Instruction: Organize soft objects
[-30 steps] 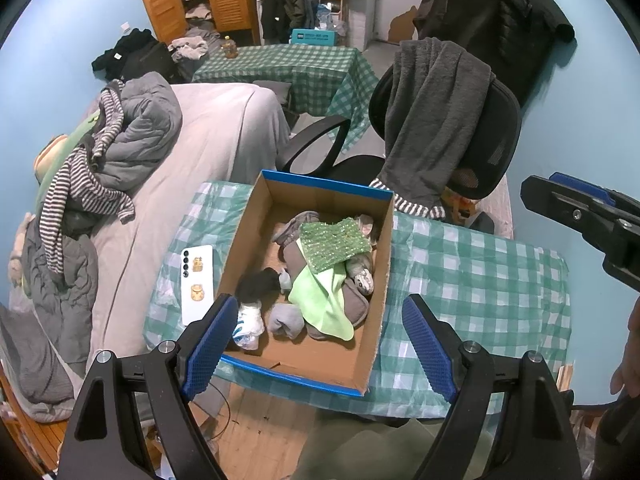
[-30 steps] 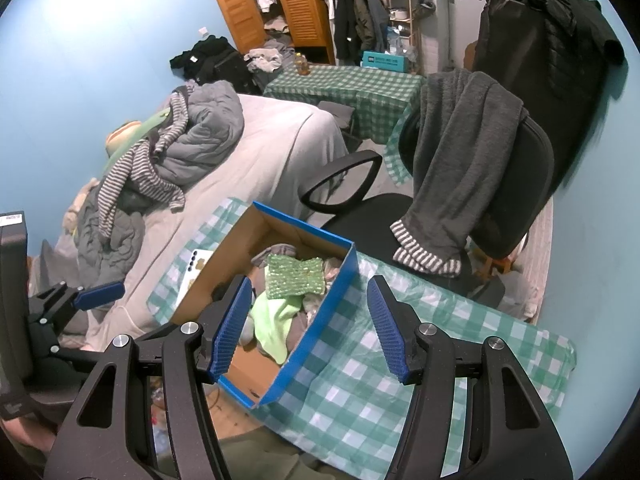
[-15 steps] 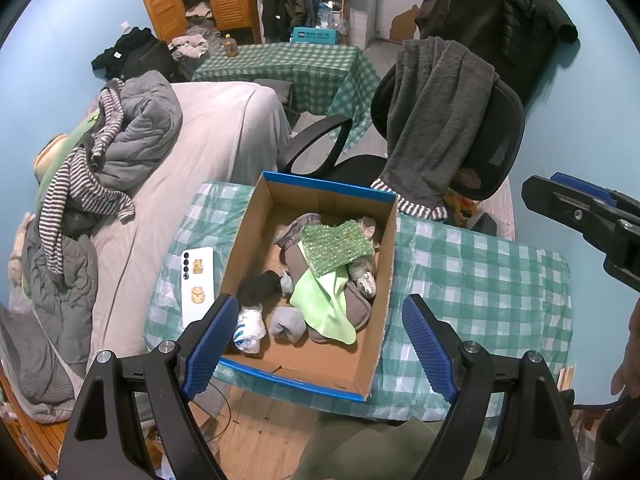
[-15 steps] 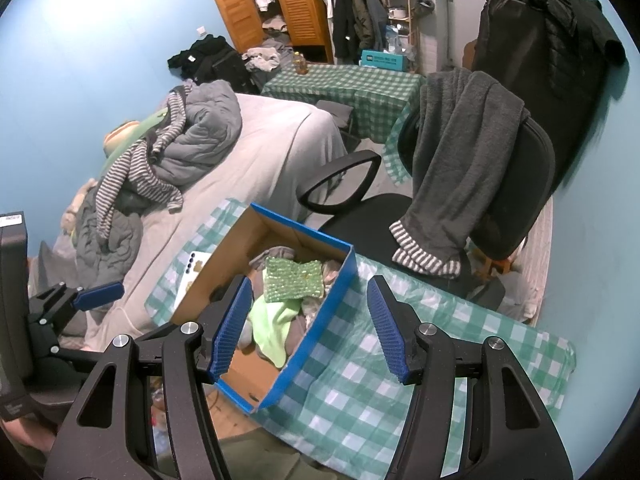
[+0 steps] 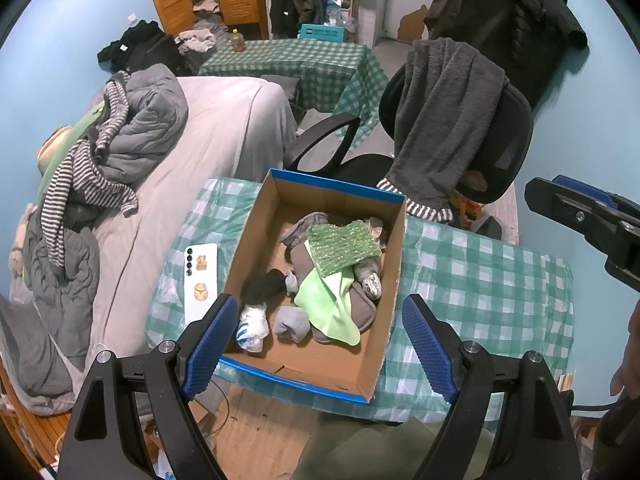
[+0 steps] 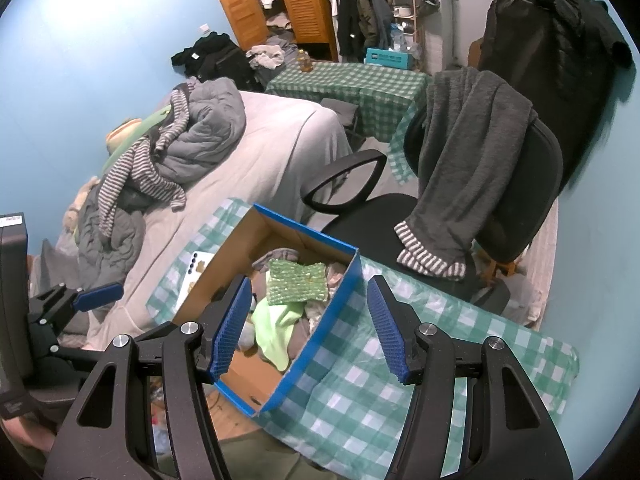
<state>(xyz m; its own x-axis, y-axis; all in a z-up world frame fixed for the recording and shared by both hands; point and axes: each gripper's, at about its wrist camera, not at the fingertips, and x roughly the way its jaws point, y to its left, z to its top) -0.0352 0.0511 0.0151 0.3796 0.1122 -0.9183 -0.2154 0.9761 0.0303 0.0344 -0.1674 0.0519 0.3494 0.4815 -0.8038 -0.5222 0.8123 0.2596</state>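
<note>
Almost nothing has moved since the earlier frames: we hold both grippers at the same height above the table, and only the box sits very slightly lower in the left wrist view.

We keep the left gripper (image 5: 316, 340) spread wide and empty, low in the frame, its blue pads flanking the near end of the cardboard box (image 5: 394, 280). We keep the right gripper (image 6: 310, 328) spread as well, with nothing between its pads; it hovers over the box's blue right wall.

The box rests on the checked tablecloth (image 5: 480, 280) in the middle of the frame. Inside it we see a heap of soft things: a green sparkly cloth (image 5: 344, 246) on top, a pale green rag (image 5: 332, 304) draped beneath it, a black sock (image 5: 264, 286), a white sock (image 5: 252, 326), a grey rolled sock (image 5: 292, 322) and more grey fabric below. A white phone (image 5: 200, 276) lies on the tablecloth just left of the box.

We judge all these items light, limp and non-fragile. They will sag and may drag a neighbour along when lifted. We recommend pinching a raised fold or a free corner of the top cloth, or the middle of a rolled sock, and lifting straight up.

Compared with the earlier frames, the contents of the box are unchanged, and both grippers remain equally wide.
</note>
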